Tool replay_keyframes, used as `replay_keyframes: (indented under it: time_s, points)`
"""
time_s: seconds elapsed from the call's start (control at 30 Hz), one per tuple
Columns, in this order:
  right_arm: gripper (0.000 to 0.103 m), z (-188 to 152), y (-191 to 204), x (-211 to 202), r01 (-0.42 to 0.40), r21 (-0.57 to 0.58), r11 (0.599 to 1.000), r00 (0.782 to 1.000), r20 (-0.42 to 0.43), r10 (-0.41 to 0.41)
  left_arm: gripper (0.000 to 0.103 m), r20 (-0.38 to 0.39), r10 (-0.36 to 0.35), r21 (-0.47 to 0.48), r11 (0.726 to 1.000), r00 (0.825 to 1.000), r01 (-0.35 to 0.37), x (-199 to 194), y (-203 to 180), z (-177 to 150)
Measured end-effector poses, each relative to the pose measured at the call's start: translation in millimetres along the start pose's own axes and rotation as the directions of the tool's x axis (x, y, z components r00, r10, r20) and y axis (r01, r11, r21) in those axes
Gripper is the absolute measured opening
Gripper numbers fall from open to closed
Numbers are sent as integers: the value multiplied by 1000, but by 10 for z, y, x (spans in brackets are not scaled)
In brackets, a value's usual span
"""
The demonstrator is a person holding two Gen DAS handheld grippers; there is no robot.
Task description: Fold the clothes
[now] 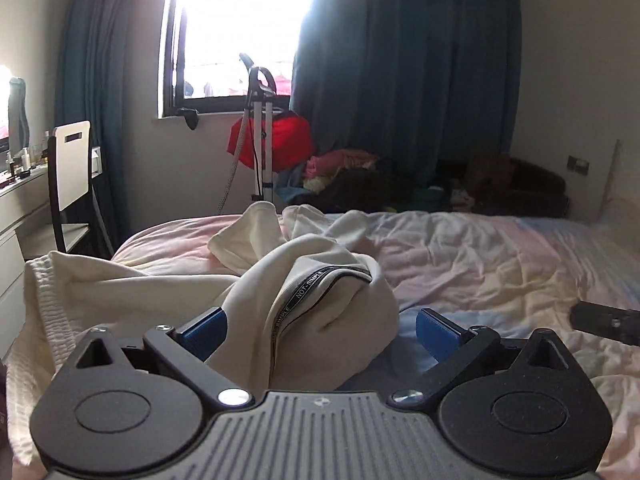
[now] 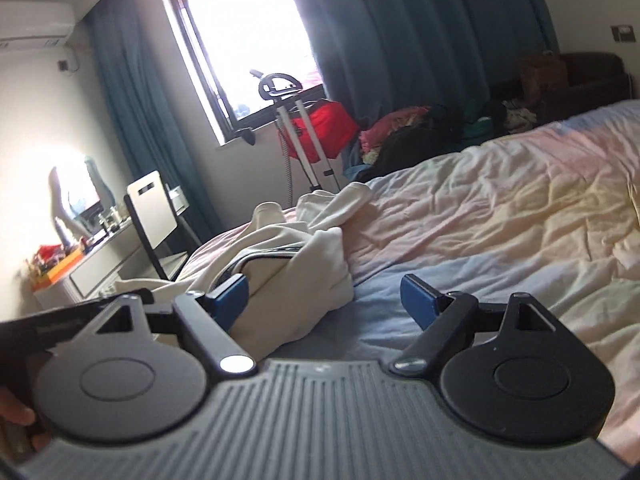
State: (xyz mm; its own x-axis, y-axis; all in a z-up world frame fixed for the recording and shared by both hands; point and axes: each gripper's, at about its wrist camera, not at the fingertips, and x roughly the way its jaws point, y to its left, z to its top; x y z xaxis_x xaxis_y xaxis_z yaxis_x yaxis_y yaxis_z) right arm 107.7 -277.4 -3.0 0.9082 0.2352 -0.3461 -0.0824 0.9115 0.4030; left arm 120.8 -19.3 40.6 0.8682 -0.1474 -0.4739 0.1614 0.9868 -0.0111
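I have both claws up over the bed (image 1: 500, 248), which wears a wrinkled quilt in washed-out pink, yellow and pale blue. The cream, soft-knit garment (image 1: 280, 280) with a black printed tape along one seam lies bunched in a heap at the near left part of the quilt, its ribbed hem spilling toward the left edge of my left wrist view.

My left claw (image 1: 320, 328) has its blue-padded jaws standing wide. The rumpled cloth bulges up between them and lies against the left pad, but the right pad is clear of it with bare quilt showing there, so I read no grip.

My right claw (image 2: 326, 304) is also spread wide. In its own view the garment's (image 2: 304, 272) edge sits by the left pad, while the right pad hangs over blue quilt (image 2: 520, 216) with nothing pressed between the two. The tip of that claw's black body shows at the right edge of the left view (image 1: 604, 322), just beside the left claw.

Beyond the bed I see a bright window (image 1: 240, 28) with dark teal curtains (image 1: 404, 76), a red bag (image 1: 286, 142) on a metal stand, a pile of mixed clothes (image 1: 344, 168) on the floor, and a white-backed chair (image 1: 72, 168) at a pale worktop (image 1: 20, 184) on the left.
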Motion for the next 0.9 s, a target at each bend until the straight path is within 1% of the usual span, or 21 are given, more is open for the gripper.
replay_keyframes:
  time_s: [0.07, 0.1, 0.13, 0.23, 0.3, 0.33, 0.37, 0.4, 0.43, 0.47, 0.5, 0.57, 0.6, 0.63, 0.67, 0.7, 0.73, 0.8, 0.87, 0.9]
  points:
    - [85, -14, -173, 88, 18, 45, 999, 1000, -5, -17, 99, -47, 2, 12, 1000, 999, -2, 424, -26, 139]
    - [85, -24, -252, 129, 29, 59, 998, 1000, -11, -29, 97, -72, 7, 6, 1000, 997, -6, 715, 32, 262]
    - [85, -36, -319, 176, 46, 61, 997, 999, -21, -45, 95, -97, 11, 1, 1000, 995, -11, 1007, 89, 385]
    - [85, -59, -496, 384, 111, 58, 992, 993, -52, -108, 95, -119, 59, 4, 998, 991, -59, 1789, 257, 769]
    - [85, -73, -594, 555, 138, 56, 989, 988, -73, -134, 95, -152, 80, -7, 997, 985, -82, 2271, 291, 961]
    - [85, -90, -649, 644, 149, 60, 987, 986, -79, -144, 93, -179, 82, 4, 997, 980, -83, 2526, 281, 1020]
    - [85, -106, -703, 732, 159, 64, 985, 984, -86, -154, 91, -205, 84, 14, 996, 975, -83, 2781, 270, 1078]
    - [85, -130, -757, 825, 170, 71, 983, 982, -95, -163, 89, -246, 96, 50, 995, 965, -86, 3016, 225, 1085]
    - [85, -167, -810, 924, 179, 83, 980, 979, -111, -169, 82, -286, 109, 87, 992, 952, -87, 3250, 180, 1092]
    - [85, -208, -861, 1025, 183, 95, 979, 977, -132, -170, 77, -314, 147, 129, 985, 938, -111, 3407, 147, 1078]
    - [85, -250, -912, 1125, 187, 107, 976, 973, -153, -170, 73, -346, 182, 170, 977, 920, -130, 3546, 108, 1026]
    - [85, -313, -988, 1279, 193, 130, 973, 967, -191, -167, 64, -389, 168, 185, 977, 906, -102, 3710, 86, 964]
    - [85, -337, -1013, 1332, 193, 142, 971, 966, -203, -162, 56, -387, 161, 176, 979, 908, -99, 3701, 83, 957]
    - [85, -352, -1023, 1358, 189, 153, 970, 966, -206, -155, 43, -384, 154, 167, 981, 910, -96, 3692, 81, 950]
    - [85, -362, -1022, 1372, 183, 161, 970, 967, -204, -149, 33, -381, 148, 158, 983, 913, -93, 3683, 79, 943]
    - [85, -369, -1015, 1382, 179, 164, 970, 969, -202, -144, 16, -378, 144, 147, 985, 914, -95, 3634, 78, 947]
    - [85, -373, -1002, 1384, 176, 162, 971, 969, -201, -142, 12, -354, 141, 147, 985, 924, -94, 3524, 57, 940]
    - [85, -378, -965, 1359, 171, 157, 973, 971, -197, -139, 9, -306, 134, 147, 985, 942, -93, 3304, 16, 926]
    - [85, -360, -928, 1294, 165, 152, 975, 973, -184, -136, 8, -259, 106, 113, 990, 960, -79, 3004, -7, 909]
    - [85, -342, -912, 1245, 164, 149, 975, 975, -172, -137, 7, -223, 90, 104, 992, 971, -69, 2774, -66, 901]
